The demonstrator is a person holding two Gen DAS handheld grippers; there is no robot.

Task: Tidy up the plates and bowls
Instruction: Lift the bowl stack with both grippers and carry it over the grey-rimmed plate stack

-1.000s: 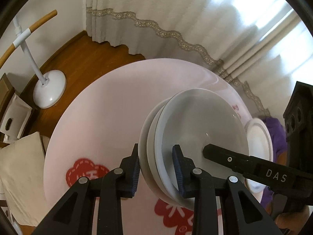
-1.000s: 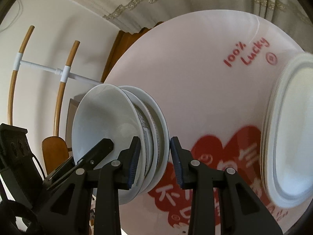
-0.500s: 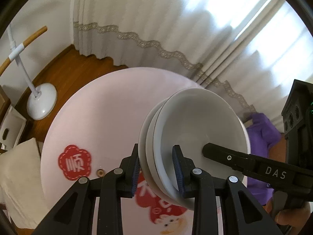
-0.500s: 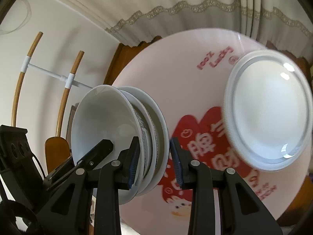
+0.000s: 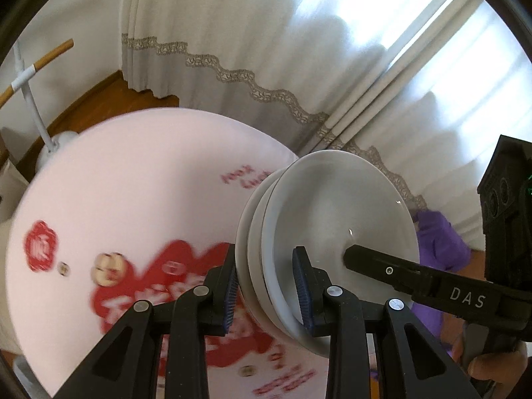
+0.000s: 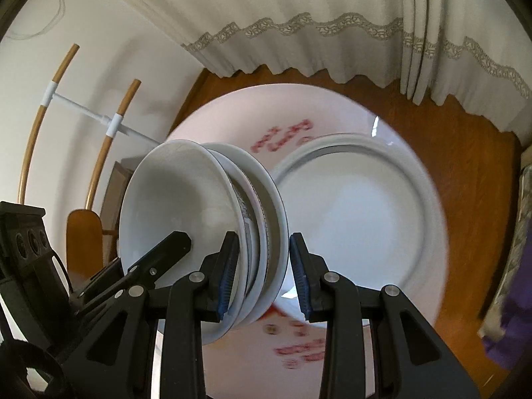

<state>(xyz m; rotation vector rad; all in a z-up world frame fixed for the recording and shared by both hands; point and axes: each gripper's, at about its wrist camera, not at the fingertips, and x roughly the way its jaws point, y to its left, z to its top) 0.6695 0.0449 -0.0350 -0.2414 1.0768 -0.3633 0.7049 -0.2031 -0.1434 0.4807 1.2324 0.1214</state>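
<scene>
Both tools are busy here: the left gripper [image 5: 266,286] has its blue-padded jaws drawn narrow on the near rim of a small stack of white ceramic bowls [image 5: 332,229], one pad on the outside wall, the other inside the top bowl. The right gripper [image 6: 262,272] pinches the opposite rim of that same stack of white ceramic bowls [image 6: 186,212], jaws equally narrow, and in its view one black finger of the left tool reaches into the top bowl. At least three bowls are nested, a patterned band showing on the middle ones, and the whole stack hangs tilted in the air between the two tools, clear of the round pale-pink tabletop with red printed decorations [image 5: 133,179].

Further out, a stack of wide white dinner plates [image 6: 359,212] sits on the table's right half, just beyond the bowls in the right wrist view. So the plates look gathered already and the bowls look nested; what seems left is to carry the bowls over and set them down, likely on or beside those plates. The tabletop is blurred, and no other loose dish shows on it
</scene>
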